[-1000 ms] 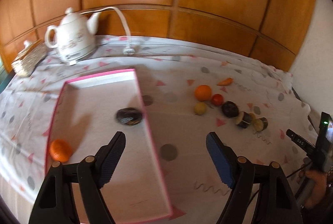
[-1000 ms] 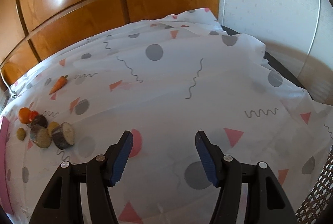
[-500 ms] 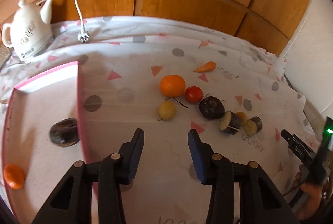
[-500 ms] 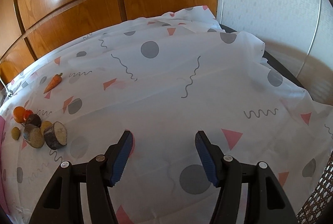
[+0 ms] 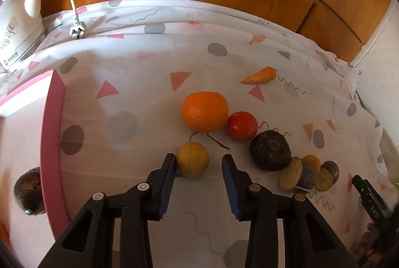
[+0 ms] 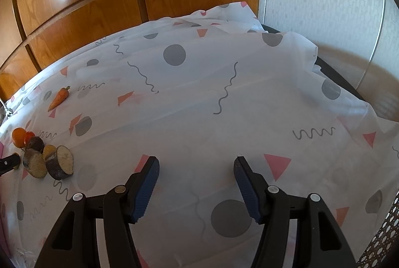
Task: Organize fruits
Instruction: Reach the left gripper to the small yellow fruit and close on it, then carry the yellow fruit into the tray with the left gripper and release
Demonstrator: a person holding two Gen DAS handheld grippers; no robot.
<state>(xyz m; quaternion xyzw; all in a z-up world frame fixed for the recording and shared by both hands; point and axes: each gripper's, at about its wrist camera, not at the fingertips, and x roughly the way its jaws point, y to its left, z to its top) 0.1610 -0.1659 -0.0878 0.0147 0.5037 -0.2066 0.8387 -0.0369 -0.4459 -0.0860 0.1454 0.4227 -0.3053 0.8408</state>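
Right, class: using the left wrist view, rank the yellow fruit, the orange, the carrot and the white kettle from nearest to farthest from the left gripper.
1. Yellow fruit, between the closing fingers of the left gripper.
2. Orange, just beyond it.
3. Carrot, farther back, right.
4. White kettle, far back left.

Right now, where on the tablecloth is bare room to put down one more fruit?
The cloth under the right gripper is bare up to the wall. A second patch lies between the pink tray and the orange. It is crowded from the orange past the tomato to the cut dark pieces.
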